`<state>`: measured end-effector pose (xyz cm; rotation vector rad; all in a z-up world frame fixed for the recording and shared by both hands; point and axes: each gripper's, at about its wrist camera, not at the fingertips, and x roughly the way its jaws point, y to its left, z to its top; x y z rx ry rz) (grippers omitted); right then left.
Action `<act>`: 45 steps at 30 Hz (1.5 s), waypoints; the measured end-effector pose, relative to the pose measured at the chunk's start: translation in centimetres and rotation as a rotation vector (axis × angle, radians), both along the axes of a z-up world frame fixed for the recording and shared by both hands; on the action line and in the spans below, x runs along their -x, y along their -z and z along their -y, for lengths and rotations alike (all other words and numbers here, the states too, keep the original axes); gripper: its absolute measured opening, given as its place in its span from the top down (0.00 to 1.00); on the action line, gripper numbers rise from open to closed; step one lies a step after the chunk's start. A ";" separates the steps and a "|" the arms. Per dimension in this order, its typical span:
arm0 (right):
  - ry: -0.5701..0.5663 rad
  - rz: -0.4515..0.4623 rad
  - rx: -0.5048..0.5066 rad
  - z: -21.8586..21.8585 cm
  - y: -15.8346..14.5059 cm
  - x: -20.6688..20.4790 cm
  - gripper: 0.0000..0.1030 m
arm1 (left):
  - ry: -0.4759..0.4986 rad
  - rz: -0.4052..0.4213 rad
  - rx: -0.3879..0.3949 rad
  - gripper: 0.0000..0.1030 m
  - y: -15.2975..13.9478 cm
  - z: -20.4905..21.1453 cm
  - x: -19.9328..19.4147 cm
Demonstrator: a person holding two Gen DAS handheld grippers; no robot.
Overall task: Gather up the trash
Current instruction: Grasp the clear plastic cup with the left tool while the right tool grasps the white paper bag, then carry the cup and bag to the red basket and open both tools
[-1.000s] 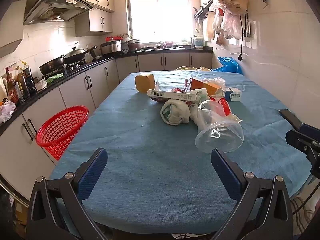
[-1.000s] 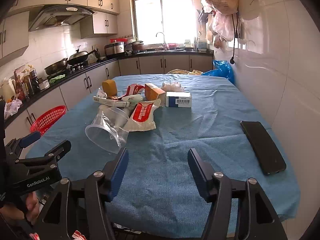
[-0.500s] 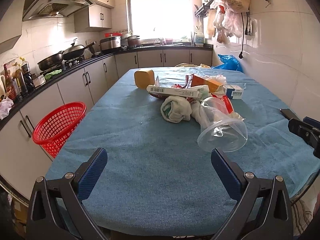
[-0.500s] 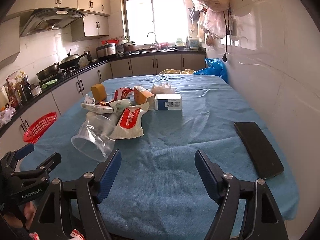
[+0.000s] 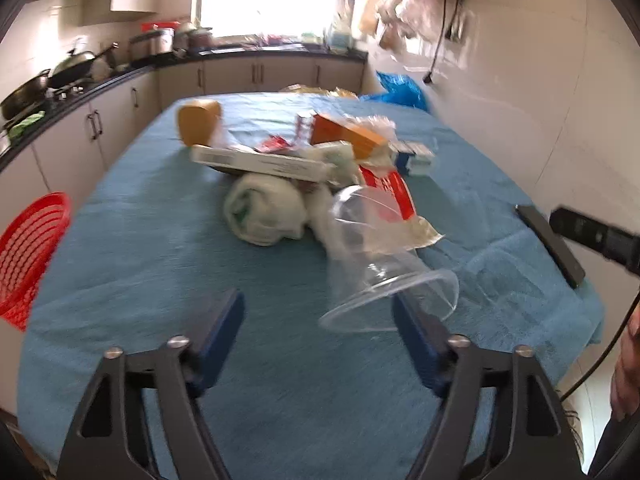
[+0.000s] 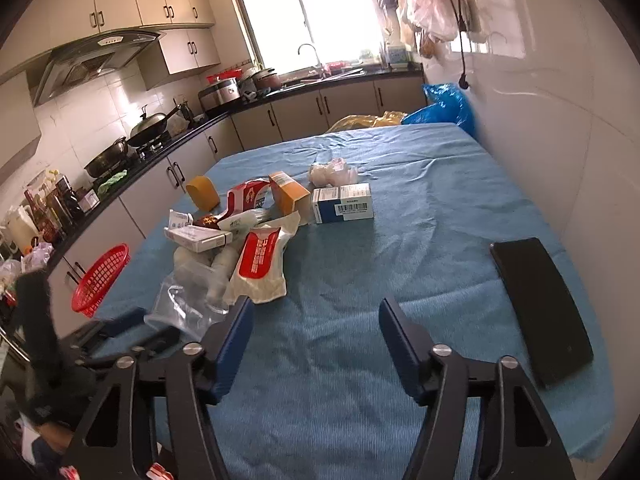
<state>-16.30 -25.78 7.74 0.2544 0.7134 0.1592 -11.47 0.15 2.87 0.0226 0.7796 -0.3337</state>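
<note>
Table point(image 6: 420, 184), covered in a blue cloth, carries a heap of trash toward its near-left part. A red mesh basket point(image 5: 28, 252) sits off the table's left edge, by the cabinets; judged to be the bin for the trash.

Largest item: clear plastic cup point(image 5: 384, 264), on its side, rim toward the cameras, at the near end of the heap. Judged very light, thin-walled, slick; it will buckle or squirt out under a hard squeeze. Best hold looks like the rim or the wall just behind it, pinched gently.

Red-and-white pouch point(image 6: 260, 264): flat, limp, lying partly under the cup. Light; take by an edge.

Crumpled white-green wad point(image 5: 264, 208): soft, compressible, easy anywhere.

Long white carton point(image 5: 260, 164), orange box point(image 6: 286, 192), blue-and-white box point(image 6: 344, 208): stiff card, light, grip across the narrow faces.

Black phone point(image 6: 544, 308) near the right edge, well apart from the heap; not trash, leave.

Left gripper point(image 5: 320, 320): jaws closing, nothing between the pads; the cup's rim sits just ahead of the right-hand finger, contact unclear in the blur.

Right gripper point(image 6: 316, 332): jaws closing over bare cloth, holding nothing.
</note>
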 end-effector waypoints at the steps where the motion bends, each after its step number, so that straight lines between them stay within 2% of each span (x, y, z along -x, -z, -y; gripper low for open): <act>1: -0.015 -0.013 -0.021 0.1 0.0 -0.8 0.38 | 0.005 -0.009 -0.003 0.39 0.2 0.5 -0.5; 2: -0.028 -0.024 -0.038 0.0 0.0 -1.6 0.39 | 0.010 -0.014 -0.003 0.42 0.4 0.8 -0.9; 3: -0.039 -0.031 -0.045 -0.1 0.0 -2.3 0.40 | 0.011 -0.019 -0.002 0.50 0.5 1.1 -1.3; 5: -0.061 -0.054 -0.052 -0.6 0.1 -3.9 0.41 | 0.013 -0.029 -0.002 0.72 0.6 1.3 -2.0; 7: -0.080 -0.076 -0.065 -1.3 0.5 -5.7 0.41 | 0.011 -0.040 0.003 0.78 0.6 1.4 -2.4; 9: -0.099 -0.099 -0.071 -2.1 1.0 -7.4 0.41 | 0.011 -0.041 0.007 0.78 0.7 1.2 -2.3; 11: -0.117 -0.126 -0.097 -3.0 1.7 -9.1 0.42 | 0.013 -0.040 0.010 0.87 0.8 1.1 -2.3; 19: -0.133 -0.225 -0.135 -5.1 5.0 -13.9 0.58 | 0.012 -0.031 0.030 0.89 0.8 -0.1 -1.8; 20: -0.138 -0.231 -0.139 -5.1 5.4 -14.1 0.71 | 0.012 -0.029 0.030 0.89 0.8 -0.2 -1.7; 21: -0.142 -0.239 -0.145 -5.2 5.7 -14.1 0.79 | 0.012 -0.029 0.032 0.89 0.7 -0.2 -1.8; 26: -0.125 -0.173 -0.147 -4.6 4.8 -12.2 0.83 | 0.018 -0.012 0.039 0.89 0.3 -0.4 -1.3; 34: -0.106 -0.065 -0.130 -3.5 1.0 -8.9 0.84 | 0.007 0.055 0.048 0.89 -2.0 -1.7 0.3; 40: -0.177 -0.027 -0.124 -5.5 -1.1 -7.6 0.84 | -0.052 0.107 0.053 0.89 -4.2 -4.3 1.0; 45: -0.266 -0.015 -0.108 -8.6 -2.6 -7.4 0.84 | -0.147 0.132 0.047 0.89 -5.4 -7.9 1.0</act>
